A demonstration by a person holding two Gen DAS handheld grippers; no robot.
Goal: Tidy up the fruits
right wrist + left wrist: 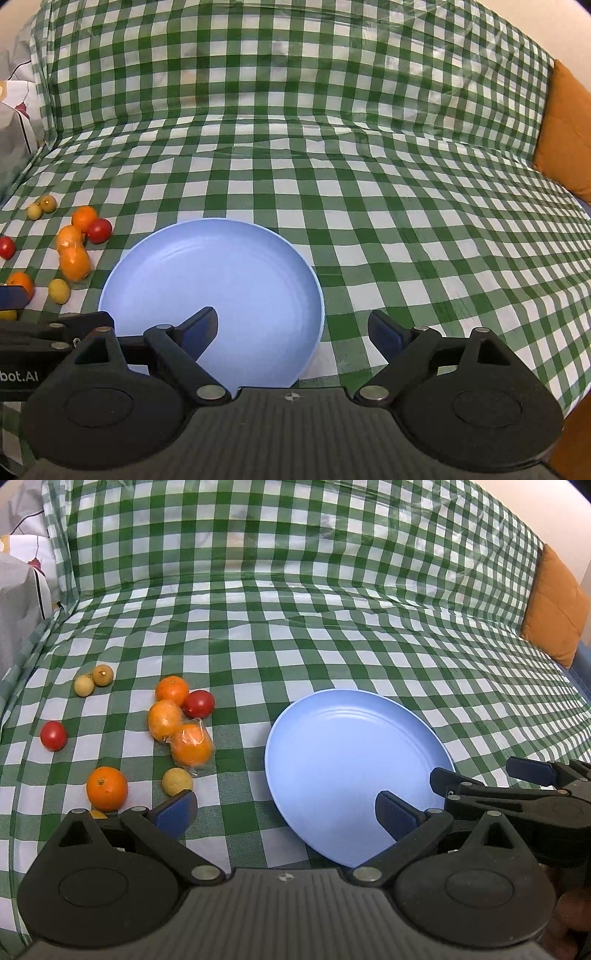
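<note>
A light blue plate [351, 760] lies empty on the green checked cloth; it also shows in the right wrist view [221, 273]. Left of it lie scattered fruits: several oranges, one loose [107, 788] and one in clear wrap [192, 746], two red tomatoes [199, 703] [54, 735], and small yellow fruits [177, 781] [84, 685]. My left gripper [284, 814] is open and empty between the fruits and the plate. My right gripper [295, 330] is open and empty over the plate's near right edge; it shows in the left wrist view [480, 775].
The green checked cloth [332, 627] covers the seat and rises up the back. An orange cushion [554, 605] leans at the right end. A white patterned bag [22, 590] stands at the far left.
</note>
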